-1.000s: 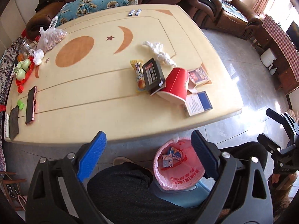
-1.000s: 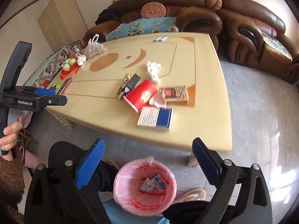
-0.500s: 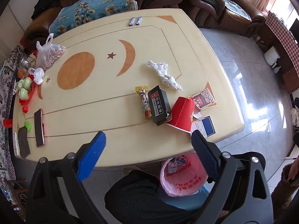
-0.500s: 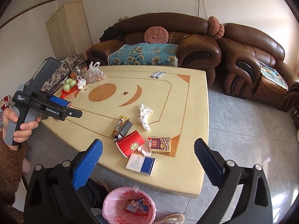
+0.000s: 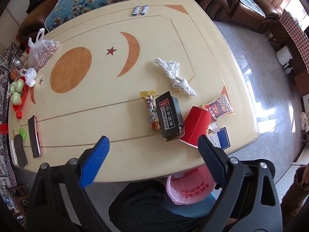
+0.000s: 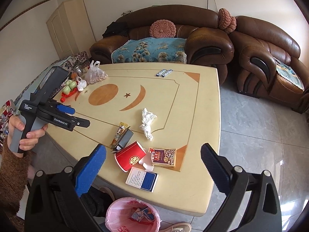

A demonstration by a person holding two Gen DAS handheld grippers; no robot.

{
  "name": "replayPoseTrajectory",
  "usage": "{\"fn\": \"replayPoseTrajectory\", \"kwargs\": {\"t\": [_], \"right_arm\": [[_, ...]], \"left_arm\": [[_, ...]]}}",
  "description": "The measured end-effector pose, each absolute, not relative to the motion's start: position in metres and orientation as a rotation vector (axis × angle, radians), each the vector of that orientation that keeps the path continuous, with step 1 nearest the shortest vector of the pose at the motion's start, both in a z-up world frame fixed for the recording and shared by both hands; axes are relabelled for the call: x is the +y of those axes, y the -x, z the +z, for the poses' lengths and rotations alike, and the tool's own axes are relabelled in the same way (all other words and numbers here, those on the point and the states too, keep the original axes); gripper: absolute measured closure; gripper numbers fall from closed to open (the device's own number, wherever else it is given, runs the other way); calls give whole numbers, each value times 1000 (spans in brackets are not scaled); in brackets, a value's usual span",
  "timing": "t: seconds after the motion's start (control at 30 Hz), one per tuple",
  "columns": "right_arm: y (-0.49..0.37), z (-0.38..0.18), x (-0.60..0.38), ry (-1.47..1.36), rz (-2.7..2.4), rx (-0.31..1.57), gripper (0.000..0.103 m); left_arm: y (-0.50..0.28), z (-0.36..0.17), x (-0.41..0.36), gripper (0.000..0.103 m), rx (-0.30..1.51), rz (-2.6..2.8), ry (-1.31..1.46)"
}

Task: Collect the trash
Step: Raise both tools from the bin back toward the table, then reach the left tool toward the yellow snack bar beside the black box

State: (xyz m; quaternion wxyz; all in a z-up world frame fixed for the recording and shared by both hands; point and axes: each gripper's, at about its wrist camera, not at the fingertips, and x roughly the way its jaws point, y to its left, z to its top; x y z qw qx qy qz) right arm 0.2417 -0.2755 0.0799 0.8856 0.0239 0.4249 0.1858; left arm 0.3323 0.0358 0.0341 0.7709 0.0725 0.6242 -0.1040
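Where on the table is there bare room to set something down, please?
The table is bare between the phone and the black box, and around the orange oval. It is crowded around the red cup, near the right edge.

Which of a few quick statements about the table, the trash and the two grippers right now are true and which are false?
1. The red paper cup lies on its side on the table. True.
2. The left gripper is shut on the snack wrapper. False: its jaws are open and empty above the table.
3. The pink-lined bin already holds some trash. True.
4. The crumpled white tissue is inside the bin. False: it lies on the table.
5. The right gripper is open and empty. True.
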Motion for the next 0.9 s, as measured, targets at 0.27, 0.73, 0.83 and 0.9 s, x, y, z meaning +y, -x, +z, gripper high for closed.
{"fn": "replayPoseTrajectory", "kwargs": {"t": [0.27, 0.73, 0.83, 0.9], "right_arm": [[-280, 52, -264, 47, 450, 987, 7], [-320, 0, -217, 435, 650, 1048, 7], [-326, -11, -212, 457, 699, 1079, 7], [-329, -18, -209, 478, 734, 1092, 7]], "left_arm": [[-353, 0, 38, 13, 1418, -204, -161], [-383, -58, 35, 13, 1531, -193, -162], [-387, -66, 35, 13, 1549, -184, -174], [-390, -70, 36, 13, 1557, -184, -172]]}}
